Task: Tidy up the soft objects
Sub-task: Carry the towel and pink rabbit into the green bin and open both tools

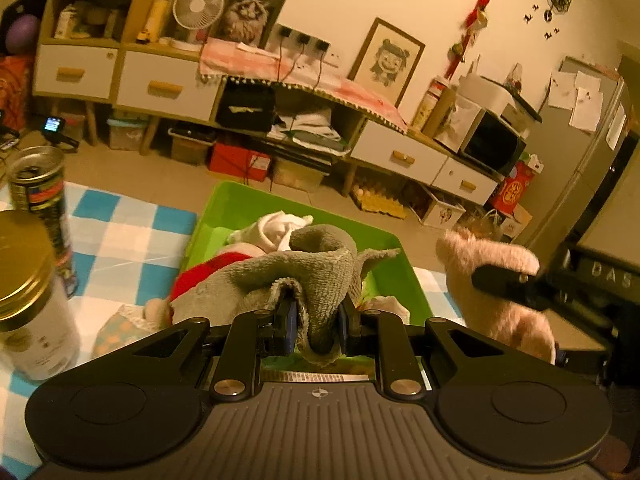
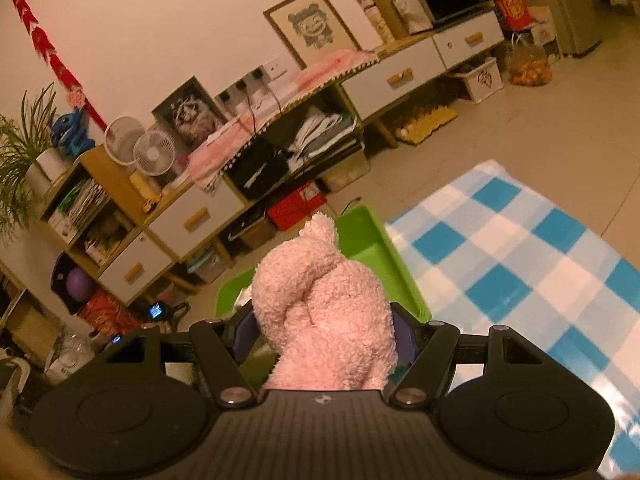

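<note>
Left wrist view: a grey towel (image 1: 304, 280) is pinched narrowly by the left gripper (image 1: 316, 320) at frame centre, a pink plush (image 2: 324, 304) clamped by the right gripper (image 2: 324, 336); release over the green bin (image 1: 224, 208) is judged next.

The left gripper (image 1: 316, 320) fills the lower part of the left wrist view: a dark grey ribbed plate at bottom centre carrying a small white compass-like mark, flanked by two matte black rounded lobes, each with a raised disc. Black link arms with silver pivot screws run up to black fingers faced with blue pads (image 1: 291, 322). The right gripper (image 2: 322, 320) shows the same build across the bottom of the right wrist view, its grey plate bearing a small white emblem.
</note>
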{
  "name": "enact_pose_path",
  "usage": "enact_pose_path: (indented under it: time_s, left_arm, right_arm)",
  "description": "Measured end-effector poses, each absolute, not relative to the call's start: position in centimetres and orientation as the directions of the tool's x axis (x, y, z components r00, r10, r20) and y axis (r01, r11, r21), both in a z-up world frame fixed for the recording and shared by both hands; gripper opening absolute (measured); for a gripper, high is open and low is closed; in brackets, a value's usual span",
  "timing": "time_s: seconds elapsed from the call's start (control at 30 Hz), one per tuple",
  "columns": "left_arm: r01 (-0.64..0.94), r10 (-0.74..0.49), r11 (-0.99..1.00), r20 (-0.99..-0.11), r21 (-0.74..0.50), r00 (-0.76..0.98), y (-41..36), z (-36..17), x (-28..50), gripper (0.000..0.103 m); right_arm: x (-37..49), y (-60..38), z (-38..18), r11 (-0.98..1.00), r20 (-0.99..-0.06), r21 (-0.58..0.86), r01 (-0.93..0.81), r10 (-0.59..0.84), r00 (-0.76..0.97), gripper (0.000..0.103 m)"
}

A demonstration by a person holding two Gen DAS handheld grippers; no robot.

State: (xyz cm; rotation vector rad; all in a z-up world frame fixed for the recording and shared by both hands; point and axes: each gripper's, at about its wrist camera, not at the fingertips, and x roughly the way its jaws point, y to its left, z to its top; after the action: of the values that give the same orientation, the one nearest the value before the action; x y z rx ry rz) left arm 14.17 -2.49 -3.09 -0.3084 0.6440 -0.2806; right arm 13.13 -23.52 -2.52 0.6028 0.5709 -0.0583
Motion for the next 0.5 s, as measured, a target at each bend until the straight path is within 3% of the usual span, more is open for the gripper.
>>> enact_pose_path:
  time_s: [0.5]
  left_arm:
    - [0.153, -0.32, 0.939, -0.621, -0.308, 0.715, -3.9, -6.5, 17.8, 0.019]
  right_arm:
    - [17.6, -22.1, -6.6, 0.868, -0.587, 0.441, 0.226, 0.089, 0.805, 0.05]
